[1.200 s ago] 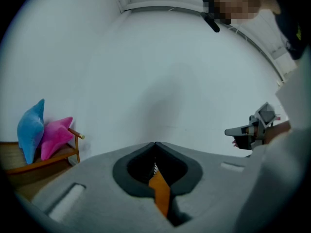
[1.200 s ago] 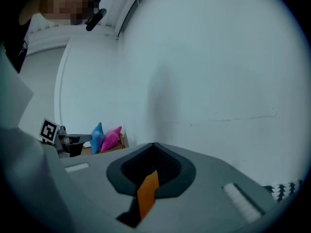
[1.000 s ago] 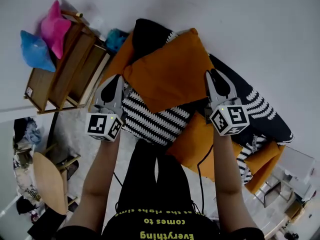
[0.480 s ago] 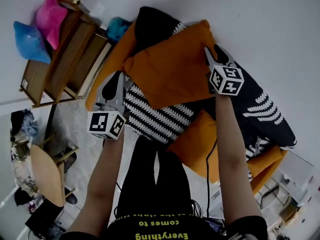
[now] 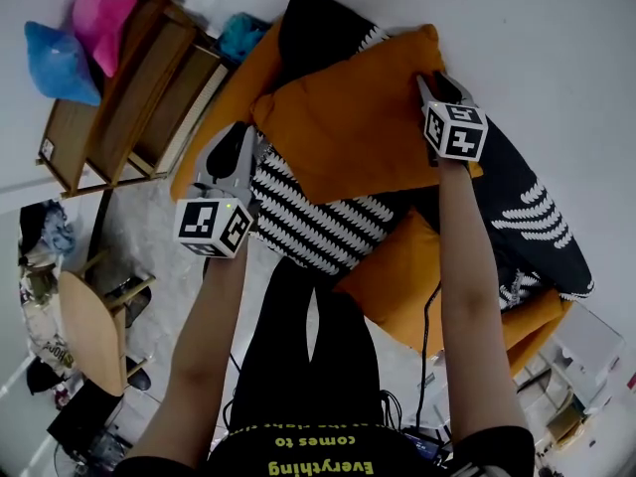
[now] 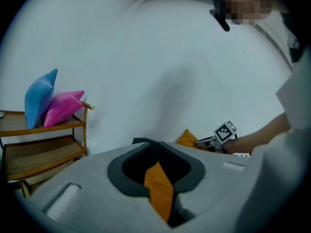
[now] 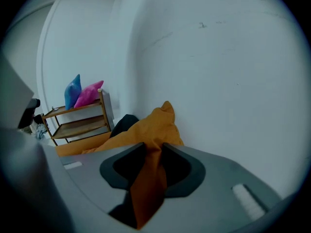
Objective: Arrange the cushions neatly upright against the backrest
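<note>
Here, the orange cushion [image 5: 353,117] spans both grippers. Its long axis runs from the near-left corner at the left gripper [image 5: 241,135] to the far-right edge at the right gripper [image 5: 430,78]. It lies tilted, not upright, overlapping a striped cushion [image 5: 308,222] and a dark cushion [image 5: 318,38] on the orange sofa [image 5: 214,132]. The left jaws have just eased apart to a narrow slit; the corner fabric sits in it with a dark gap alongside, so that pinch appears released. The right jaws stand moderately apart, have just been closing, and are clamped on a thick fold of the same cushion. The right gripper is nearer the wall [image 5: 556,58], the side the cushion presumably has to lean toward, so raising it likely pivots on that far edge.
</note>
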Motion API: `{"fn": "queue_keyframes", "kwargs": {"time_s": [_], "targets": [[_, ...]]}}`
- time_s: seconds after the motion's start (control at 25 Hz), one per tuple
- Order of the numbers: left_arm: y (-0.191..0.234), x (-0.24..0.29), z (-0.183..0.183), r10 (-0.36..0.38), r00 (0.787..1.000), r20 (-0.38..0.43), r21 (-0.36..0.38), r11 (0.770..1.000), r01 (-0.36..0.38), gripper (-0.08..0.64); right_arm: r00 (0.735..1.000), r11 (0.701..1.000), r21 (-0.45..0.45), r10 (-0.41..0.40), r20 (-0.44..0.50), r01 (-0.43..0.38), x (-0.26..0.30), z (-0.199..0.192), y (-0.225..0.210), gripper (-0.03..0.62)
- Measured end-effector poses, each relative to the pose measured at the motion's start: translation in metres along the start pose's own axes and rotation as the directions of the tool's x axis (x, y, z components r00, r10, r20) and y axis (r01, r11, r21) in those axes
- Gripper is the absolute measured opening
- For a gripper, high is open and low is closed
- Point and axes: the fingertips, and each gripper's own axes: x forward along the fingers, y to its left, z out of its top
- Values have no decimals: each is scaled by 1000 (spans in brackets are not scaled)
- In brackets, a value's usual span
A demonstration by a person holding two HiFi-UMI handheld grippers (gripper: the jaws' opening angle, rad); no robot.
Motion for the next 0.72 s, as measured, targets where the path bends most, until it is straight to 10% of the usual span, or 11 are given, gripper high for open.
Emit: {"fn": "queue_keyframes", "kwargs": {"time_s": [0.2, 0.72], "targets": [[7, 1, -13, 8, 1000, -31, -2, 1000, -8, 55, 998, 997, 54, 44, 43, -47, -20, 1, 9, 35], [46, 58, -102, 21, 987, -157, 7, 1000, -20, 126, 968, 966, 253, -110, 224, 51, -173, -42, 6, 23]]}}
